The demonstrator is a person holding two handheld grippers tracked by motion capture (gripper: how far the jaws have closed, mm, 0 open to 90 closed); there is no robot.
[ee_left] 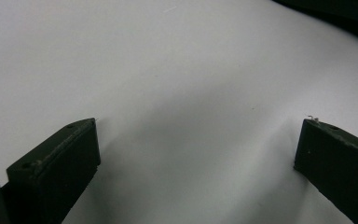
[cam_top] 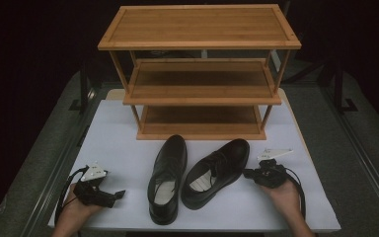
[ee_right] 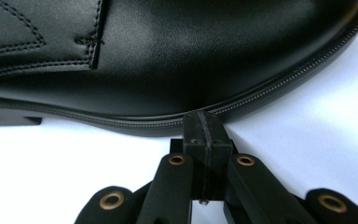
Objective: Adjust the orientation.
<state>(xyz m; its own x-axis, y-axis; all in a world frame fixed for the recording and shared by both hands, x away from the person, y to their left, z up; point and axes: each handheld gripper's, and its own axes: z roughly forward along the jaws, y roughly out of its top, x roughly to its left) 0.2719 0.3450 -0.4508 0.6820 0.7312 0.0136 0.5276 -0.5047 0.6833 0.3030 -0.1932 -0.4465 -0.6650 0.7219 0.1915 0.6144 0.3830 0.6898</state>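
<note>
The high view looks forward and down from the near edge of the white table [cam_top: 128, 123], taking in the whole top. The left gripper view hangs close over bare tabletop. The right gripper view sits low, almost against the right shoe [ee_right: 177, 60], which the high view shares [cam_top: 217, 170].

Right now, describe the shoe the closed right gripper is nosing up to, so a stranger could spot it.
Find the three-tier wooden shoe rack at the back of the white table. Two black dress shoes lie before it; take the right-hand shoe. Unlike its straight neighbour, it lies angled, toe toward the right gripper.
</note>
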